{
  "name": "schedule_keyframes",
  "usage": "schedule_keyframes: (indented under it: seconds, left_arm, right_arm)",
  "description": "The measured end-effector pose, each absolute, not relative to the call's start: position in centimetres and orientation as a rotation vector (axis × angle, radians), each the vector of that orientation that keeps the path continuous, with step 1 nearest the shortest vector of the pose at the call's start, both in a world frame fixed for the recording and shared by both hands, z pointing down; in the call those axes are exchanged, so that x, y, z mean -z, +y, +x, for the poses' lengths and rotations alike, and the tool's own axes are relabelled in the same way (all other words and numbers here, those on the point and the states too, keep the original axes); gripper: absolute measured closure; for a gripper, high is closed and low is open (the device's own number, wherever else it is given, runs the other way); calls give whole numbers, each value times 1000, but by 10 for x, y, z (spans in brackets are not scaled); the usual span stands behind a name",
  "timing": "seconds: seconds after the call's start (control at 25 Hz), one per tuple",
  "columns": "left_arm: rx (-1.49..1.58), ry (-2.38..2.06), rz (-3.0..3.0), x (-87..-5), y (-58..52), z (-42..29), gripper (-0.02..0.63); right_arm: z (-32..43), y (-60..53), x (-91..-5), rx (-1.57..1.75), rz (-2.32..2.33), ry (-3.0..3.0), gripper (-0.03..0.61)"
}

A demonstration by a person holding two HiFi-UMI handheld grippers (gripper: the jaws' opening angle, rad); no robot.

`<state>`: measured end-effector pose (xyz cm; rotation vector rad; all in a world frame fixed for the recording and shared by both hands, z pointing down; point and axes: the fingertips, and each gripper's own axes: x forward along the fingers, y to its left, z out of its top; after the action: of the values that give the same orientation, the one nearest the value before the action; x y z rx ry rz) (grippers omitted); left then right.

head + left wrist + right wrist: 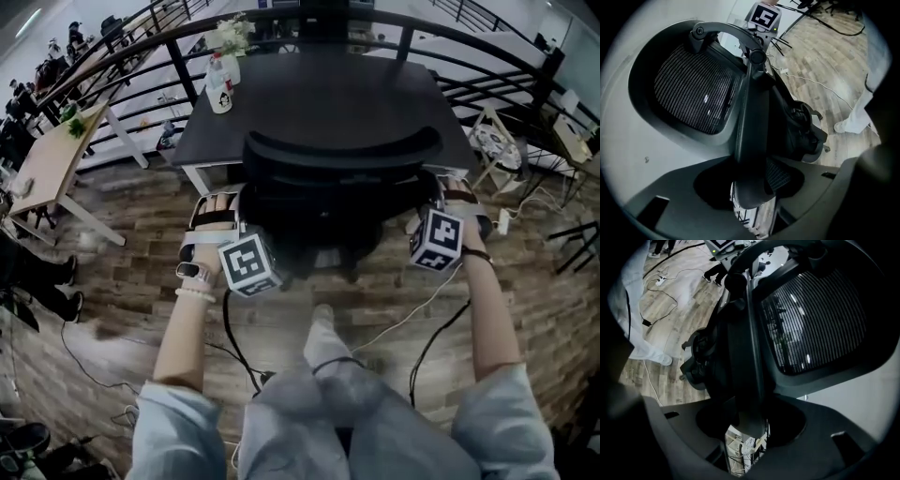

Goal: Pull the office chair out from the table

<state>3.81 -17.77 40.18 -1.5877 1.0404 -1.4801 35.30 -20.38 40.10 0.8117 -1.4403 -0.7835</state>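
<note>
A black office chair with a mesh back stands at the near edge of the dark table, its backrest toward me. My left gripper is at the chair's left side and my right gripper at its right side. In the left gripper view the left armrest runs down between the jaws of the left gripper, which are closed on it. The right gripper view shows the right armrest clamped the same way by the right gripper, beside the mesh back.
A bottle and a vase of flowers stand on the table's far left corner. A curved black railing rings the table. Cables trail over the wooden floor. My foot is just behind the chair. A wooden table stands at left.
</note>
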Motion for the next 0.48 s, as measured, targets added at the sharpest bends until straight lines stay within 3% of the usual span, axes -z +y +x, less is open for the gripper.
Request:
schedule_keyframes:
  seconds: [0.48]
  left_arm:
    - [1489, 1039, -1628, -408, -88, 57, 411]
  right_arm:
    - [373, -113, -408, 762, 836, -1436, 385]
